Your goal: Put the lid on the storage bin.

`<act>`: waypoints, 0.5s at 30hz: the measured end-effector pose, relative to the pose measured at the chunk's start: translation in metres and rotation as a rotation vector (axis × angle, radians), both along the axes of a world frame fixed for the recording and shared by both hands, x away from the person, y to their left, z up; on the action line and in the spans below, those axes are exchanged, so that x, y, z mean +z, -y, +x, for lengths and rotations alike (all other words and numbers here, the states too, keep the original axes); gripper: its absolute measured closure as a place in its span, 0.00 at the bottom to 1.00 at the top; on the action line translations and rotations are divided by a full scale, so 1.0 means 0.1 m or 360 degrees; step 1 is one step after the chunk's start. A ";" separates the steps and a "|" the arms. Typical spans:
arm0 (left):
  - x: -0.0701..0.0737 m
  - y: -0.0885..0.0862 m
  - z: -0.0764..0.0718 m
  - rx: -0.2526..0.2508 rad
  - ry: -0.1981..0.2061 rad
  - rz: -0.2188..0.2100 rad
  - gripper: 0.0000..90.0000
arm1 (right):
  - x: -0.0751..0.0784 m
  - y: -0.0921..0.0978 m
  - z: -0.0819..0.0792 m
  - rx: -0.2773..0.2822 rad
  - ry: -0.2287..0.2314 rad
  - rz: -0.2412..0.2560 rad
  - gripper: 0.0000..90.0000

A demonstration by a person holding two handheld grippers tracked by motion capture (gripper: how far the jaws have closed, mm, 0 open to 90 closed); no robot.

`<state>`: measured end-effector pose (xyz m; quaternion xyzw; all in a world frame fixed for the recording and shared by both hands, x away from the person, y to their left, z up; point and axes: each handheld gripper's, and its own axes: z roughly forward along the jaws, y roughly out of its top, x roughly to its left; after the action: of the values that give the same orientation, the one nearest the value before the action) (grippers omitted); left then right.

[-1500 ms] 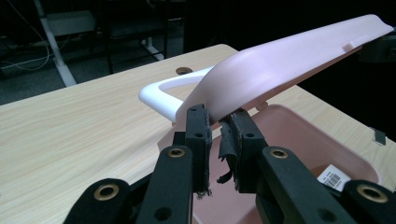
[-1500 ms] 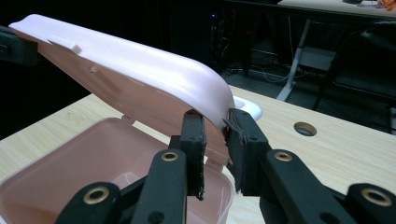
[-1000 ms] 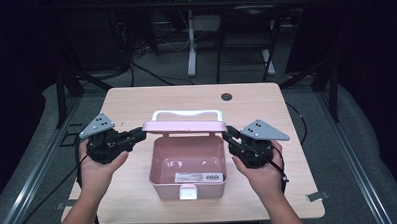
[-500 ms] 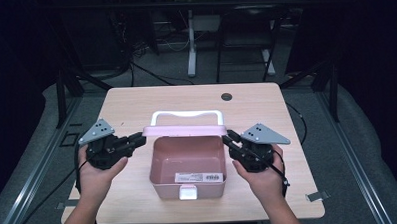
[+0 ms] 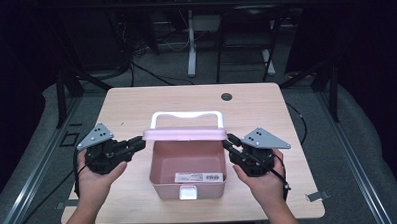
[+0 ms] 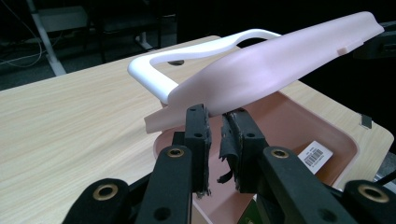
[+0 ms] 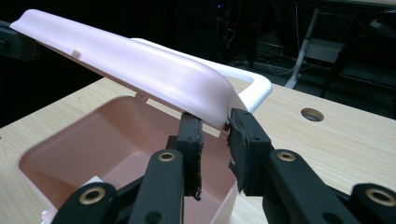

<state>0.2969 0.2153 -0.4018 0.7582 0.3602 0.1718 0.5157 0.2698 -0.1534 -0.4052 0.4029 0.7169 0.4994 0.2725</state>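
Centrally, pink box (image 5: 187, 168) on table (image 5: 136, 101), raised lid (image 5: 185, 134) between both grippers' slightly parted fingers, grommet hole (image 5: 227, 96) beyond.

Box mouth: the raised pink lid (image 5: 186, 134) overhangs the far part of the pink box (image 5: 188, 185); its near part is open from above.
Far table (image 5: 136, 101): bare, but for a grommet hole (image 5: 227, 96).
Box sides: left gripper (image 5: 137, 142), right gripper (image 5: 229, 141).

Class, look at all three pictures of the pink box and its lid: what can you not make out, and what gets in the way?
- Label on the box floor, high view: print too small to read.
- Far wall of the box, high view: hidden by the raised lid.
- Left gripper view: jaws narrowly apart under the lid edge; contact unclear.
- Right gripper view: same doubt at the lid's other end.
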 end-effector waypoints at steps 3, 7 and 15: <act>0.00 0.00 0.00 -0.0005 -0.0002 0.0000 0.88 | 0.00 0.00 0.00 0.0002 0.0000 0.0002 0.82; 0.00 0.00 0.00 -0.0001 -0.0002 -0.0002 0.88 | -0.01 0.01 0.00 0.0007 -0.0002 0.0000 0.82; -0.02 0.00 -0.03 -0.0010 -0.0011 -0.0006 0.88 | -0.01 0.02 -0.01 0.0017 -0.0019 0.0005 0.82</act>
<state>0.2934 0.2158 -0.4043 0.7588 0.3601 0.1669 0.5164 0.2688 -0.1555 -0.4065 0.4025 0.7199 0.4995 0.2651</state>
